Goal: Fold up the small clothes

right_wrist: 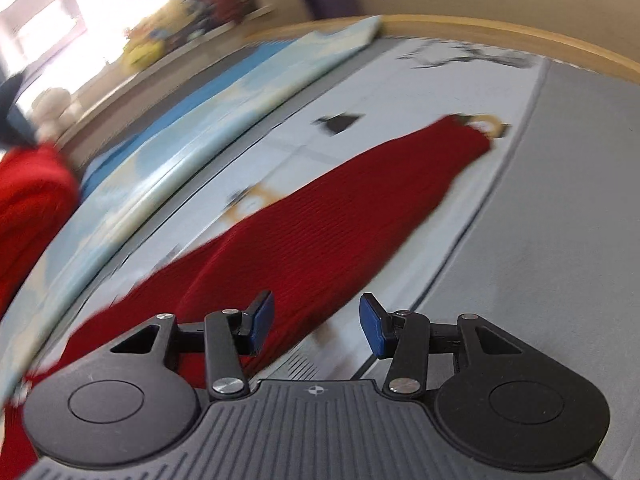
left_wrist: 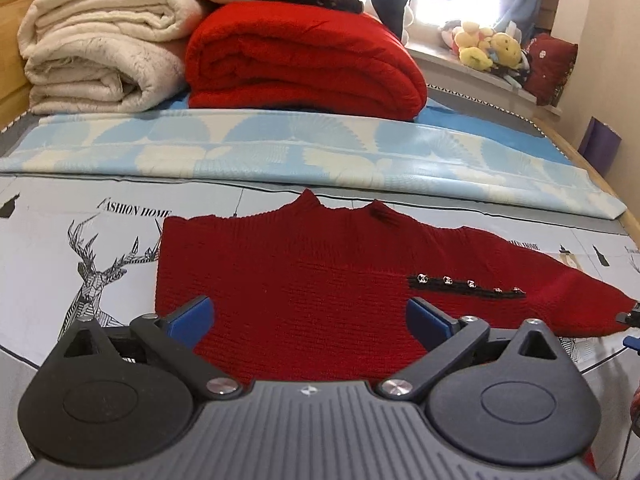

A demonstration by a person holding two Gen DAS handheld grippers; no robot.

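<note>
A small dark red knitted sweater (left_wrist: pixel 304 276) lies flat on the printed bed sheet (left_wrist: pixel 72 248), neck away from me. Its left side ends in a straight edge, and its right sleeve (left_wrist: pixel 560 280) stretches out to the right. A black strip with shiny studs (left_wrist: pixel 466 284) crosses the chest. My left gripper (left_wrist: pixel 310 320) hovers over the sweater's lower part, jaws wide open with nothing between them. In the blurred right wrist view, the red sleeve (right_wrist: pixel 360 208) runs diagonally to the upper right. My right gripper (right_wrist: pixel 316 326) hangs open above the sleeve's near part, holding nothing.
A folded pale blue patterned sheet (left_wrist: pixel 280 152) lies across the bed behind the sweater. Behind it are a folded red blanket (left_wrist: pixel 304 60) and a cream blanket (left_wrist: pixel 100 60). Plush toys (left_wrist: pixel 488 48) sit on the window ledge. The bed's wooden edge (right_wrist: pixel 520 36) runs along the right.
</note>
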